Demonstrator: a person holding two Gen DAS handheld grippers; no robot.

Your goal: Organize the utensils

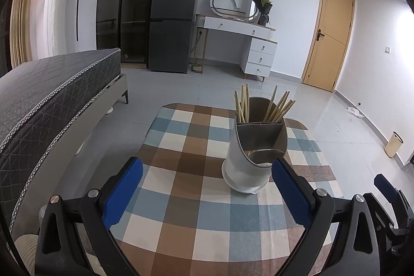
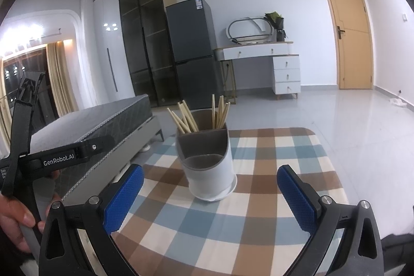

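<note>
A white utensil holder [image 1: 243, 167] with grey compartments stands upright on its white saucer on the checked tablecloth [image 1: 196, 203]. Several wooden chopsticks [image 1: 278, 107] stand in its two rear compartments; its front compartments look empty. The holder also shows in the right wrist view [image 2: 209, 167], with the chopsticks [image 2: 185, 120] behind. My left gripper [image 1: 207, 172] is open and empty, its right finger close beside the holder. My right gripper [image 2: 211, 179] is open and empty, with the holder between and beyond its fingers. The right gripper's tip shows in the left wrist view [image 1: 385, 185].
The small table's far edge [image 1: 233, 107] drops to a tiled floor. A bed [image 1: 51, 100] stands close on the left. A fridge [image 1: 173, 17], a dresser [image 1: 248, 43] and a door [image 1: 328, 35] stand along the far wall. The left gripper's body [image 2: 59, 159] crosses the left.
</note>
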